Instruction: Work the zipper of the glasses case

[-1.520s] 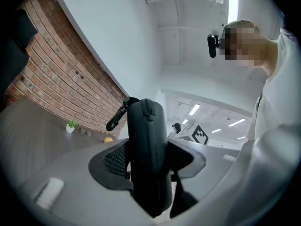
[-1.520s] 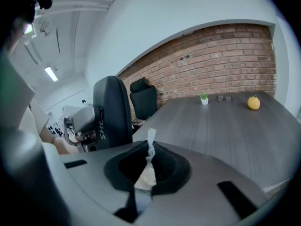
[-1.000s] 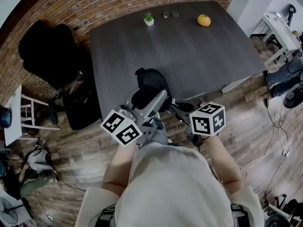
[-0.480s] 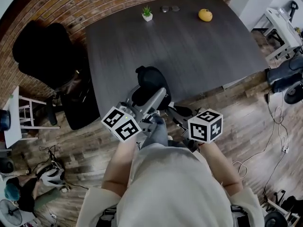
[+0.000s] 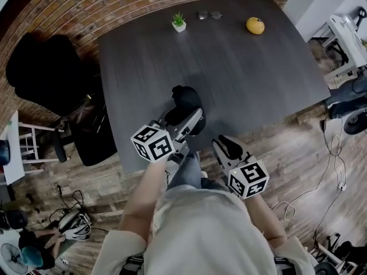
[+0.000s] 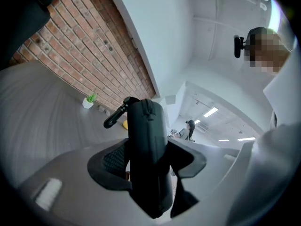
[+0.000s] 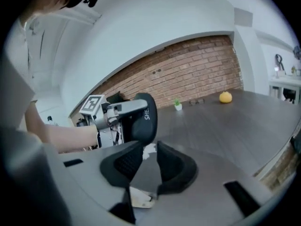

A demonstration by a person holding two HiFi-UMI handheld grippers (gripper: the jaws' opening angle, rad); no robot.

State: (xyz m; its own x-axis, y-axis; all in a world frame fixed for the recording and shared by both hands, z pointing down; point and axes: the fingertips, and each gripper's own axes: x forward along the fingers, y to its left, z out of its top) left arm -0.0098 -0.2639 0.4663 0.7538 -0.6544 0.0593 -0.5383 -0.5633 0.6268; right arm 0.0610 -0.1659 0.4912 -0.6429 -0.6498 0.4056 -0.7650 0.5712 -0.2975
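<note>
My left tool [image 6: 148,160] is clamped on the glasses case [image 6: 146,140]. Its two dark pads press the flat sides of the case, which stands on its narrow edge between them. The case is black, with a seam running along its upper edge. A short black loop [image 6: 115,118] sticks out from its far end.

From the head view, the case hangs over the near part of the worktop [image 5: 241,67], just inside the near edge. I cannot tell whether its underside touches the worktop or sits a little above it.

My right tool [image 7: 149,160] is off the worktop, just past the near edge and to the right of the case. Its jaws have just been opening and now stand apart. Nothing is between the pads, and through the gap I see only the worktop and a pale scrap of floor. In the right gripper view the case sits beyond the pads, apart from them, with the left tool's marker cube [image 7: 92,103] behind it.

At the worktop's far edge stands a small green plant [image 5: 179,22] in a white pot. A yellow-orange round fruit [image 5: 255,25] lies to the plant's right, also near the far edge. A black chair [image 5: 46,73] stands off the worktop's left side, in front of the brick wall [image 5: 114,4].
</note>
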